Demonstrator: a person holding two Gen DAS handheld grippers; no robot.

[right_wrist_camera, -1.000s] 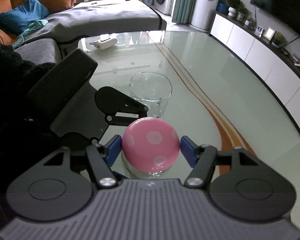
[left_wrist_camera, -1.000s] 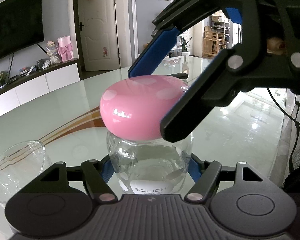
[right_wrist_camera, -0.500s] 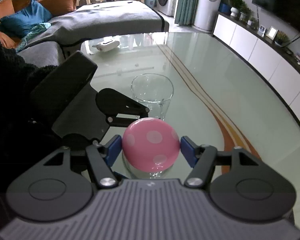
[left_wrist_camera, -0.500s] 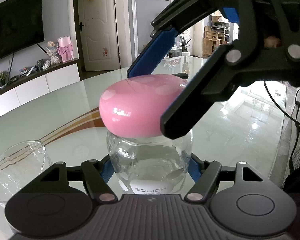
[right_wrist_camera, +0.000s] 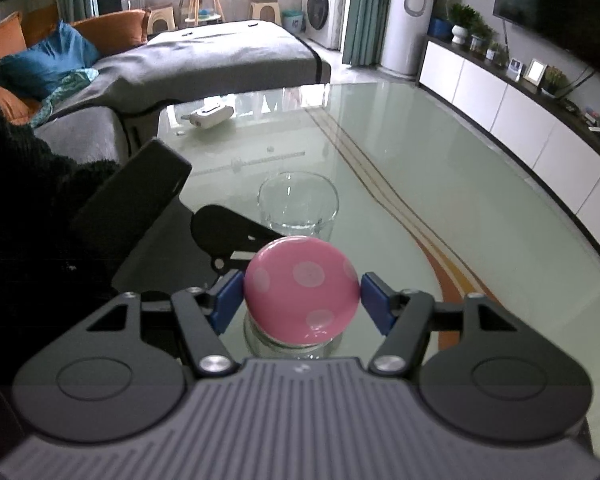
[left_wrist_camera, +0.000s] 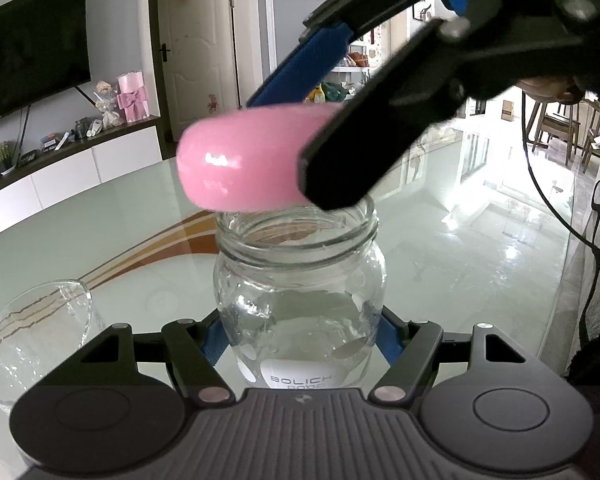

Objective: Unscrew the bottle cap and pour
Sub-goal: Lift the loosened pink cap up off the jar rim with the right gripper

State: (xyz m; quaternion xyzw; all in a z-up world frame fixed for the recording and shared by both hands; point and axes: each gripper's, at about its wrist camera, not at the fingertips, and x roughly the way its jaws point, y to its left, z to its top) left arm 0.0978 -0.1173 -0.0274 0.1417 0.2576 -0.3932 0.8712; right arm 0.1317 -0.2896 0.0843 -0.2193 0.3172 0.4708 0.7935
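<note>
1. Two grippers are seen at work over a glass table [right_wrist_camera: 480, 208]; each is closed on a different part of one bottle.
2. A clear glass bottle [left_wrist_camera: 300, 300] is clamped at its body between the blue pads of the left gripper [left_wrist_camera: 300, 336], near the bottom middle of the left wrist view. It stands upright, and a white label reading "BOLICH" is seen low on its near side.
3. A pink cap [right_wrist_camera: 301, 289] with paler dots is gripped on both sides by the right gripper [right_wrist_camera: 301, 296], its blue pads pressed against the cap's left and right edges.
4. In the left wrist view the pink cap [left_wrist_camera: 244, 172] is shown off the threaded mouth and held just above it, shifted to the left, so that most of the open rim is exposed. It is blurred in that view.
5. Clear liquid is seen in the lower part of the bottle.
6. A drinking glass [right_wrist_camera: 298, 204] stands upright on the table just beyond the cap in the right wrist view; in the left wrist view it [left_wrist_camera: 36, 336] sits at the near left, beside the bottle and apart from it.
7. A white object [right_wrist_camera: 210, 115] lies at the table's far edge.
</note>
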